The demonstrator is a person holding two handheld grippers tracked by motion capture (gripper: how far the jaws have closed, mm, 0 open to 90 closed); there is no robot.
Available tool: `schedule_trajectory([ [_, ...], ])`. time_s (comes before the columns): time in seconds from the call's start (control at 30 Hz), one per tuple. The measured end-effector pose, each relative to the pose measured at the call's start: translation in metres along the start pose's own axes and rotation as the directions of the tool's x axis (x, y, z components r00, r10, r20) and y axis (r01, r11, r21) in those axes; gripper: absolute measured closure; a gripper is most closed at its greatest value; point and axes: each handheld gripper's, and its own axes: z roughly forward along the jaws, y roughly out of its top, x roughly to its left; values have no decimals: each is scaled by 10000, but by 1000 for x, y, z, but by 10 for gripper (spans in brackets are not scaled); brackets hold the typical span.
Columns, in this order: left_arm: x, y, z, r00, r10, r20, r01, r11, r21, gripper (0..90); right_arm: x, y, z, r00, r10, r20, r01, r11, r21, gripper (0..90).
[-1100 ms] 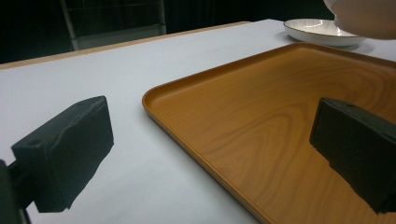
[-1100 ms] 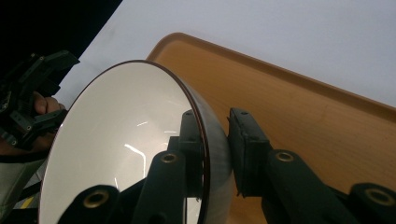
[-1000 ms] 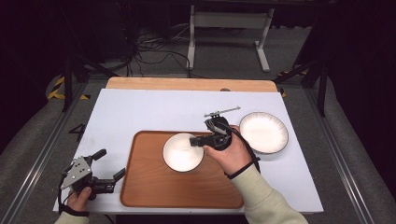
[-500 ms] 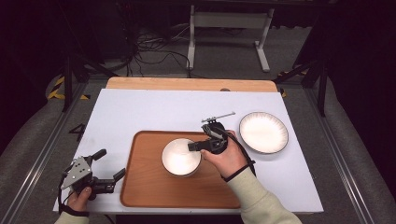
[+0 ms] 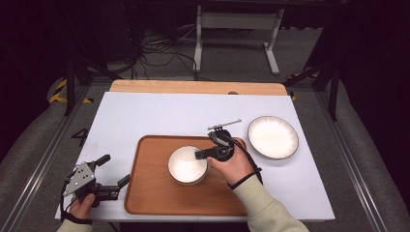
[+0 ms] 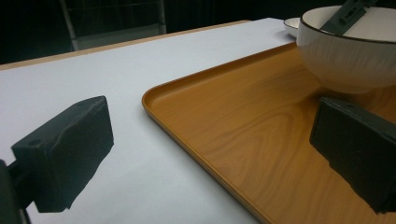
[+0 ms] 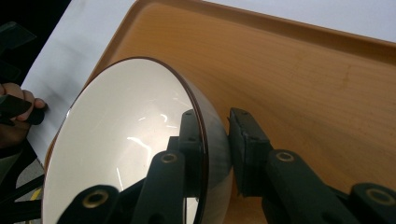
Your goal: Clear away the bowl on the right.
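The bowl point(image 5: 187, 165) sits at the middle of the wooden tray point(image 5: 150, 193) with your right claw point(image 5: 205, 155) pinching its rim at three o'clock, so letting go is left, while your left claw point(image 5: 113, 174) rests spread at eight o'clock on the desk point(image 5: 145, 116).

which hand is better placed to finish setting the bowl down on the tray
Right. The right gripper is shut on the rim of the bowl, one jaw inside and one outside, over the wooden tray. The left gripper sits open at the tray's left edge, apart from the bowl.
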Motion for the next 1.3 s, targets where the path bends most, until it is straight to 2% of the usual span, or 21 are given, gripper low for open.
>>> schedule_trajectory([
  [0.5, 0, 0, 0, 10000, 45, -23, -45, 10000, 1, 2, -8, -4, 10, 9998, 143, 165, -146, 9997, 176, 757],
  [1.3, -1, 0, 0, 10000, 40, -37, -40, 10000, 0, 2, -14, -9, 14, 9995, 19, 322, -26, 9998, 212, 765],
])
